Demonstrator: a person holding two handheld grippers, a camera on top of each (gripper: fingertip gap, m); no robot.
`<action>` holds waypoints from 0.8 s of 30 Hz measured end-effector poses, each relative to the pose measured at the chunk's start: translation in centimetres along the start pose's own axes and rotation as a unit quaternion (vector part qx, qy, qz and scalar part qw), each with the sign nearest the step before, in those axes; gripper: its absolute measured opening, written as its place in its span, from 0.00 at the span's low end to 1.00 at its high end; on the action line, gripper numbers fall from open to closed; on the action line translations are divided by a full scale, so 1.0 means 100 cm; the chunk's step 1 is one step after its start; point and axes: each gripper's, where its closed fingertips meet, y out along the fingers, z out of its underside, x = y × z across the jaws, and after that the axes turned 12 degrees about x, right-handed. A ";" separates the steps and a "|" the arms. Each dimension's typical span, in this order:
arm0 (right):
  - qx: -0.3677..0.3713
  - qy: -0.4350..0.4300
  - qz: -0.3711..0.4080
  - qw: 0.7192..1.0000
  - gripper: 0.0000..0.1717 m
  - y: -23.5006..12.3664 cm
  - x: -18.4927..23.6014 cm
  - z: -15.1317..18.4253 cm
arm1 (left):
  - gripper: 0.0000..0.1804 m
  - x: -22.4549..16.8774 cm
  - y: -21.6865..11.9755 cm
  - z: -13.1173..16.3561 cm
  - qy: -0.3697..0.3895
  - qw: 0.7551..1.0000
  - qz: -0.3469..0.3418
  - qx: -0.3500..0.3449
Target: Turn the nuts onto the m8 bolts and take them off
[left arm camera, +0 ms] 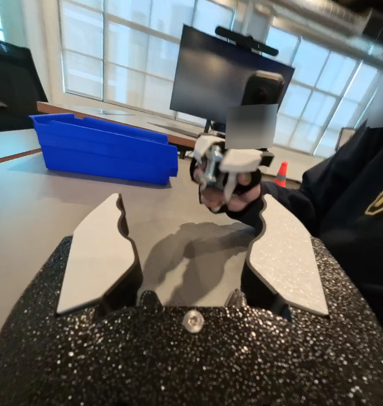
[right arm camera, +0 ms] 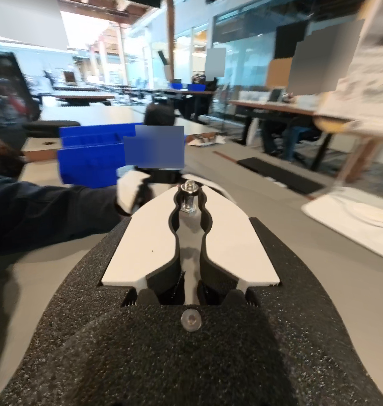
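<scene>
My right gripper [right arm camera: 188, 190] is shut at its fingertips on a silver flanged nut [right arm camera: 188, 189] threaded onto a silver bolt [right arm camera: 188, 203]. The bolt's head sits between the fingers, nearer the camera, and its threaded end pokes out past the nut. In the left wrist view the right gripper [left arm camera: 212, 163] is held up over the grey table [left arm camera: 54, 219] with the bolt and nut [left arm camera: 214, 167] in it. My left gripper [left arm camera: 191, 208] is wide open and empty, a little in front of and below the right one. One of its white fingers [right arm camera: 129, 193] shows behind the right gripper.
A blue bin [left arm camera: 107, 149] stands on the table at the left and also shows in the right wrist view [right arm camera: 89, 153]. A black monitor [left arm camera: 225, 77] and an orange cone [left arm camera: 281, 173] are beyond. A black mat [right arm camera: 280, 173] and a white tray [right arm camera: 351, 219] lie at the right. The tips of both grippers are at nearly the same place.
</scene>
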 end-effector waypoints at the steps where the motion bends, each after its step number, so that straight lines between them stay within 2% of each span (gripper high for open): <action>1: 0.000 -0.006 0.022 1.000 0.08 -0.010 -0.011 -0.003 | 0.64 0.001 -0.002 -0.002 -0.002 1.000 -0.002 -0.007; 5: 0.019 -0.034 0.139 0.990 0.08 -0.075 -0.079 -0.019 | 0.64 0.005 -0.003 -0.003 0.000 1.000 -0.020 -0.012; 7: 0.065 -0.044 0.207 0.975 0.08 -0.114 -0.125 -0.017 | 0.64 0.006 -0.003 -0.003 0.000 1.000 -0.026 -0.013; 9: 0.140 -0.027 0.254 0.957 0.08 -0.152 -0.170 0.000 | 0.64 0.008 -0.004 -0.004 -0.002 0.999 -0.032 -0.019; 11: 0.237 0.004 0.292 0.927 0.08 -0.188 -0.212 0.033 | 0.63 0.009 -0.006 -0.006 -0.004 0.999 -0.030 -0.027; 13: 0.358 0.031 0.347 0.866 0.08 -0.225 -0.252 0.075 | 0.63 0.010 -0.008 -0.007 -0.006 0.999 -0.032 -0.033; 17: 0.530 0.119 0.317 0.777 0.08 -0.255 -0.282 0.147 | 0.63 0.011 -0.008 -0.007 -0.006 0.999 -0.037 -0.033; 21: 0.633 0.142 0.291 0.703 0.08 -0.266 -0.297 0.187 | 0.63 0.012 -0.007 -0.006 -0.003 0.999 -0.040 -0.030; 24: 0.651 0.161 0.280 0.686 0.08 -0.264 -0.302 0.199 | 0.64 0.016 -0.009 -0.007 -0.006 0.998 -0.055 -0.035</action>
